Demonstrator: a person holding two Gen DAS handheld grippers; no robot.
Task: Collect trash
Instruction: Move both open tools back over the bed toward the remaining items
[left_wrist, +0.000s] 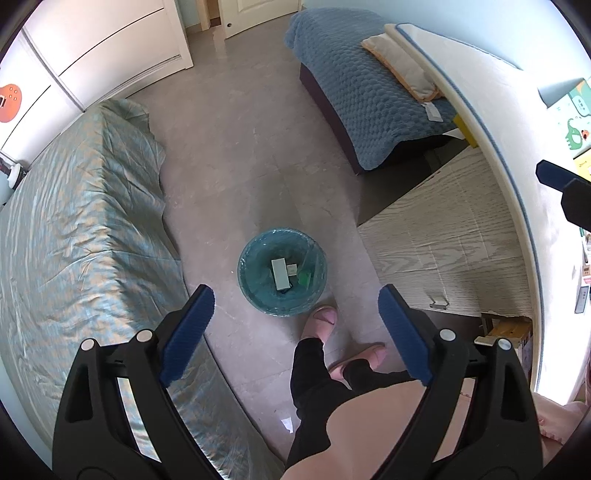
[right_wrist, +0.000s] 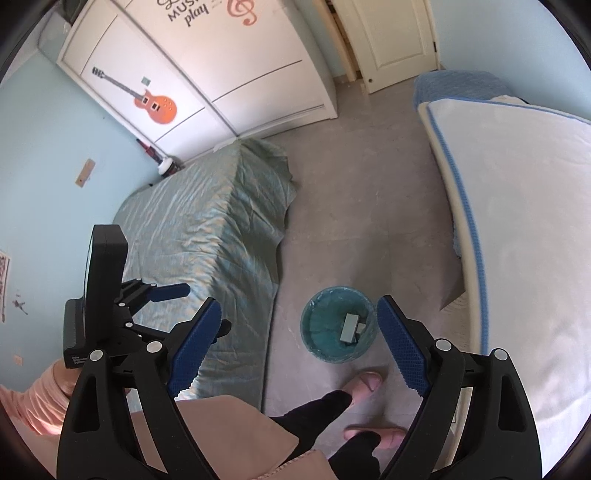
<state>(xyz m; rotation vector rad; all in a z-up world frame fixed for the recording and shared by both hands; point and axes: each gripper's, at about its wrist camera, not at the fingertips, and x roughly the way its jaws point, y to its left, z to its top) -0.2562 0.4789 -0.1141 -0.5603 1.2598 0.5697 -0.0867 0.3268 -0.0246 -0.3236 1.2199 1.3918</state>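
Note:
A round bin lined with a teal bag (left_wrist: 282, 271) stands on the grey floor between the beds, also in the right wrist view (right_wrist: 338, 328). Inside lie a pale rectangular box (left_wrist: 280, 273), a small white piece (left_wrist: 293, 270) and a green piece (left_wrist: 305, 277); the box also shows in the right wrist view (right_wrist: 349, 326). My left gripper (left_wrist: 295, 325) is open and empty, held high above the bin. My right gripper (right_wrist: 299, 341) is open and empty, also high above the floor. The left gripper also shows from the side in the right wrist view (right_wrist: 192, 306).
A bed with a shiny green cover (left_wrist: 81, 229) is on the left. A white mattress with blue piping (right_wrist: 517, 221) and a wooden bed frame (left_wrist: 443, 236) are on the right. A blue-blanketed bench (left_wrist: 362, 92) stands farther off. The person's pink slippers (left_wrist: 321, 325) are beside the bin.

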